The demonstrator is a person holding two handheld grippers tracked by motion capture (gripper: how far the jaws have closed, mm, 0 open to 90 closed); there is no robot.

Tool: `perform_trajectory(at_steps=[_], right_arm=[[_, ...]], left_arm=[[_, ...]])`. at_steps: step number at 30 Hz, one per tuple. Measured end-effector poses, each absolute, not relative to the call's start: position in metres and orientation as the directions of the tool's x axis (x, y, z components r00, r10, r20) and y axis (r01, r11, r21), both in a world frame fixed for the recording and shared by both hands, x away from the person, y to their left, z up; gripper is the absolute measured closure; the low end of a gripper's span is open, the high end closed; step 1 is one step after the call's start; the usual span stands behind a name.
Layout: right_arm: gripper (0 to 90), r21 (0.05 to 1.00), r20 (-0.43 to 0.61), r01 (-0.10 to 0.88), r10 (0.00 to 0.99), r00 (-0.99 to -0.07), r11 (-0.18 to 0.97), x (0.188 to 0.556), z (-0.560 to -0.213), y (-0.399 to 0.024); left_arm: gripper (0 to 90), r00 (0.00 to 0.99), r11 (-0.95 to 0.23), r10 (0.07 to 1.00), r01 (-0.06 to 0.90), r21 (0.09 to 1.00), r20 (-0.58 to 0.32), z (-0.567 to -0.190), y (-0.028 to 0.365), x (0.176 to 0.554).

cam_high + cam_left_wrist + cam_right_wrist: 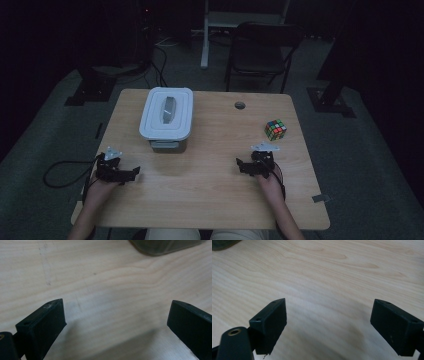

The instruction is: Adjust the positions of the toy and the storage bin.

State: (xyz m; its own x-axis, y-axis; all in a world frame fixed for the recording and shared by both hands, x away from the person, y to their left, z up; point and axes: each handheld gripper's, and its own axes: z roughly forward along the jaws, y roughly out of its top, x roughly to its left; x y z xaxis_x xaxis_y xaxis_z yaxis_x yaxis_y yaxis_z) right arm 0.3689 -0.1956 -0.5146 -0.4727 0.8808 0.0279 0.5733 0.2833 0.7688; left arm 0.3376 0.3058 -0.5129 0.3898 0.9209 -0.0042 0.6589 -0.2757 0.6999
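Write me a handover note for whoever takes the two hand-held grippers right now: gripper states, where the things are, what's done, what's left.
Left hand-held gripper: open, holding nothing, low over the table at its near left.
Right hand-held gripper: open, holding nothing, near right.
Grey lidded box: far left of centre, lid on, untouched.
Puzzle cube: far right, beyond the right gripper, untouched.
Done: nothing visible. Left: everything; likely the cube and box get handled next.

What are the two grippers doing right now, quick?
Left gripper: open, holding nothing, above the bare table.
Right gripper: open, holding nothing, also above bare table.
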Motion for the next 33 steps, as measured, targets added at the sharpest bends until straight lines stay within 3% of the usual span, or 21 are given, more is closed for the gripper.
perform_trajectory(at_steps=[18,33], right_arm=[[14.7,0.777,0.084,0.574,0.863,-0.499,0.257,0.419,-0.519,-0.143],[15.5,0.805,0.051,0.533,0.867,-0.496,0.258,0.460,-0.513,-0.080]], left_arm=[[2.5,0.394,-0.284,0.919,0.649,0.706,0.006,-0.509,0.298,0.394],[2.4,0.280,-0.198,0.960,0.665,0.720,0.005,-0.514,0.307,0.446]])
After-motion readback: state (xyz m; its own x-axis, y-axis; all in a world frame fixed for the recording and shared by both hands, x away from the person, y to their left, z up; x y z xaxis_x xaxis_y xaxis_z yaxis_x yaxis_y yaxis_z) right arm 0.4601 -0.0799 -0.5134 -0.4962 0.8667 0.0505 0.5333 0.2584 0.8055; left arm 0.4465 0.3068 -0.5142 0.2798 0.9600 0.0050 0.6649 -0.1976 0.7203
